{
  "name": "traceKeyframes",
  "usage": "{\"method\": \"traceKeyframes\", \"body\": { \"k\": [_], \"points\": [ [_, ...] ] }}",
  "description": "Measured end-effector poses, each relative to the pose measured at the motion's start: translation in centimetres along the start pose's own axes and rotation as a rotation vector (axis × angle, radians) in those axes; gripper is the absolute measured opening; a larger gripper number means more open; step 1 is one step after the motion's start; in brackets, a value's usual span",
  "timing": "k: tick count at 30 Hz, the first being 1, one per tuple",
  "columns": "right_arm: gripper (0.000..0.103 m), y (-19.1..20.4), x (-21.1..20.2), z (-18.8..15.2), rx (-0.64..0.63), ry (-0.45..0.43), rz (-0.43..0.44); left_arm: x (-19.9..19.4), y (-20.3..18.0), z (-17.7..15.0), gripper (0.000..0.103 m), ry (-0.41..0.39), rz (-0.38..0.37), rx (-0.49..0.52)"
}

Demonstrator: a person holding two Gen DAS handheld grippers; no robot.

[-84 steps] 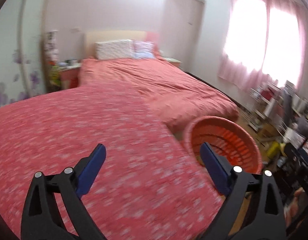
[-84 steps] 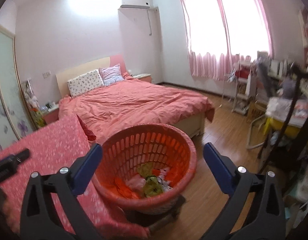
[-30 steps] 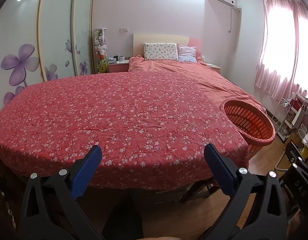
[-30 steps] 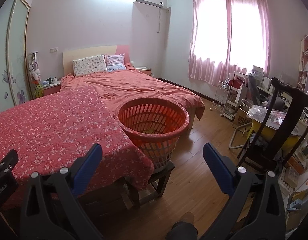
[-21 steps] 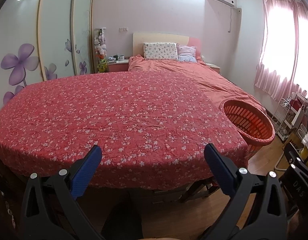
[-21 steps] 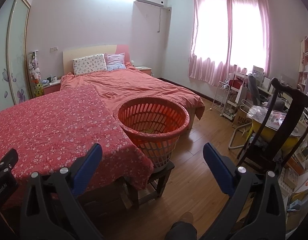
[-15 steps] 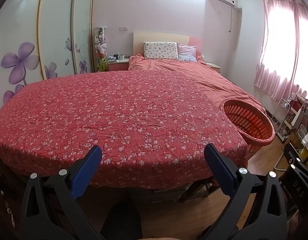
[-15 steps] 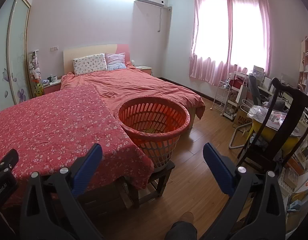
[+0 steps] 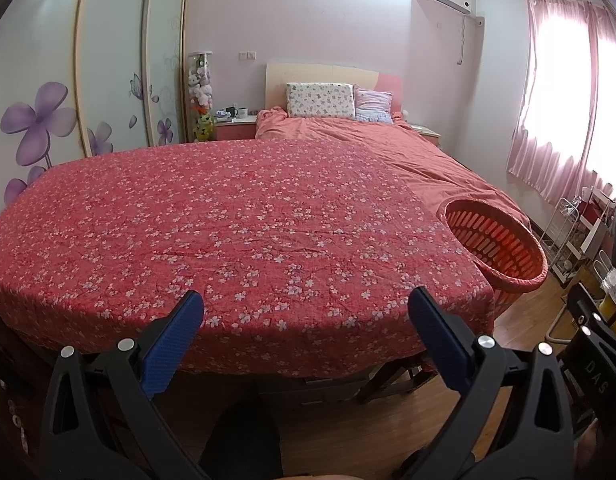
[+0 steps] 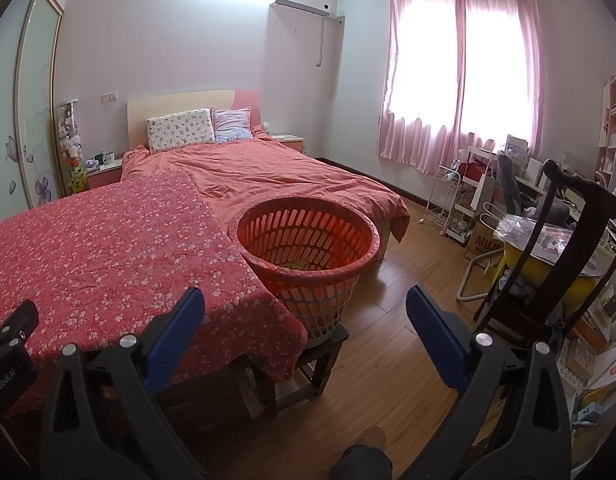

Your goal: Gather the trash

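An orange slotted basket (image 10: 308, 248) stands on a small dark stool (image 10: 319, 356) at the right end of a table covered with a red flowered cloth (image 9: 236, 232). Some yellowish trash shows at the basket's bottom. The basket also shows in the left wrist view (image 9: 495, 244). No loose trash shows on the cloth. My left gripper (image 9: 306, 320) is open and empty, held back from the table's near edge. My right gripper (image 10: 306, 316) is open and empty, back from the basket and in front of the table's corner.
A bed with a salmon cover (image 10: 276, 176) lies behind the table. A dark wooden chair (image 10: 555, 248) and a cluttered desk stand at the right. A white wire rack (image 10: 447, 204) stands under the pink curtains. Wood floor (image 10: 395, 344) lies in front of the basket.
Both grippers have pulled well back from the table and basket since 2.8 s ago. Over the last second they have hardly moved. Both stay open and empty.
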State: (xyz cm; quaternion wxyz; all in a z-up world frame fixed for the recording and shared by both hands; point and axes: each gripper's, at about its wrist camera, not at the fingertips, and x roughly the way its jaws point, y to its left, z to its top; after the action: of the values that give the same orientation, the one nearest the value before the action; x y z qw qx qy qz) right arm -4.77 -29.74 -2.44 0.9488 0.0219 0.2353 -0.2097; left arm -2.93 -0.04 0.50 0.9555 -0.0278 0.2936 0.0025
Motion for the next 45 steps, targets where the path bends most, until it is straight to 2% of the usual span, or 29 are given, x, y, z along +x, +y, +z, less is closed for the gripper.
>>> {"method": "traceKeyframes", "body": {
  "k": [45],
  "points": [
    [0.099, -0.03, 0.32, -0.32, -0.002, 0.007, 0.003, -0.42, -0.51, -0.03, 0.101, -0.022, 0.006, 0.004]
  ]
}}
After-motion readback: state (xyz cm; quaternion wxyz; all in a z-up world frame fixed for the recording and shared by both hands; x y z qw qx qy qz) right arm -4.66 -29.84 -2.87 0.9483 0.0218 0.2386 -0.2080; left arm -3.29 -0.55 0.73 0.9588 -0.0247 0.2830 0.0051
